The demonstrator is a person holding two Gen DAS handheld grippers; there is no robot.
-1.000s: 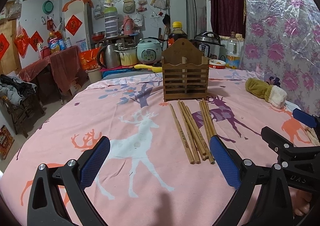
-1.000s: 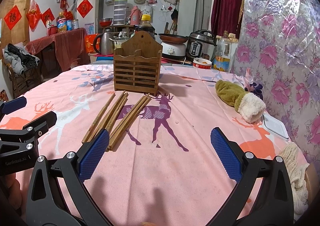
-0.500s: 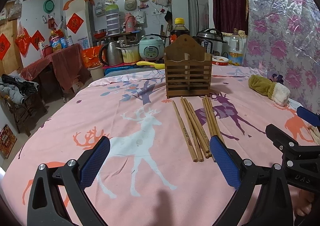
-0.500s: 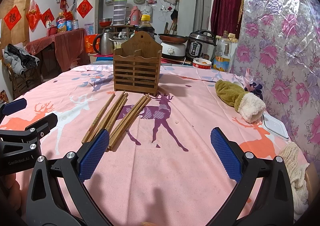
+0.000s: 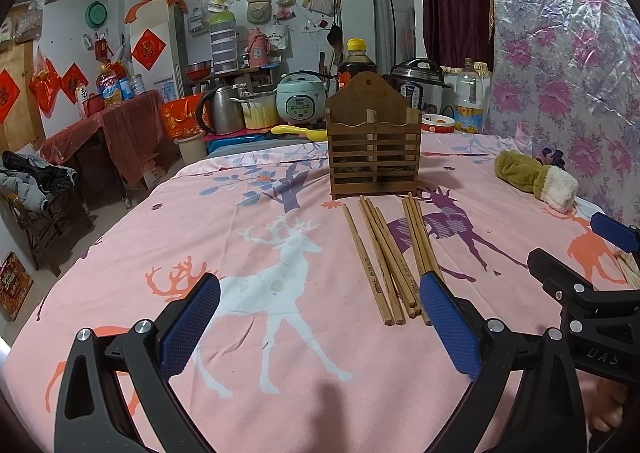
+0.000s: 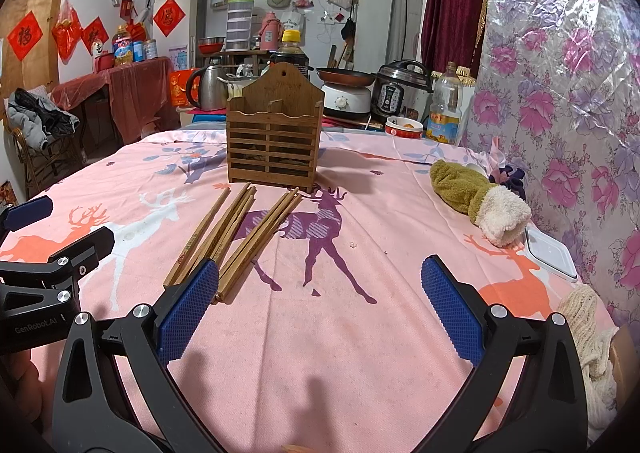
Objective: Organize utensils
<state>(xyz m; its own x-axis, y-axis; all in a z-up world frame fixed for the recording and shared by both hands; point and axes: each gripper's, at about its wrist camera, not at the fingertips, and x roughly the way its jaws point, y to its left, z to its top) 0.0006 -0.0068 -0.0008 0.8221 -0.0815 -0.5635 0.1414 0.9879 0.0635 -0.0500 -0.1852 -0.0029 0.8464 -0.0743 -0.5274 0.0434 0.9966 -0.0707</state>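
A slatted brown wooden utensil holder [image 5: 374, 157] stands upright on a tabletop covered by a pink deer-print cloth [image 5: 240, 253]. Just in front of the holder lie brown wooden chopsticks [image 5: 386, 257] in two loose bundles. Nearer than the chopsticks, the left hand-held gripper [image 5: 320, 323] and the right hand-held gripper [image 6: 320, 309] hover spread wide, holding nothing.

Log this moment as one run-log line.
left gripper open, empty | right gripper open, empty | chopsticks loose on tablecloth | wooden holder upright behind them
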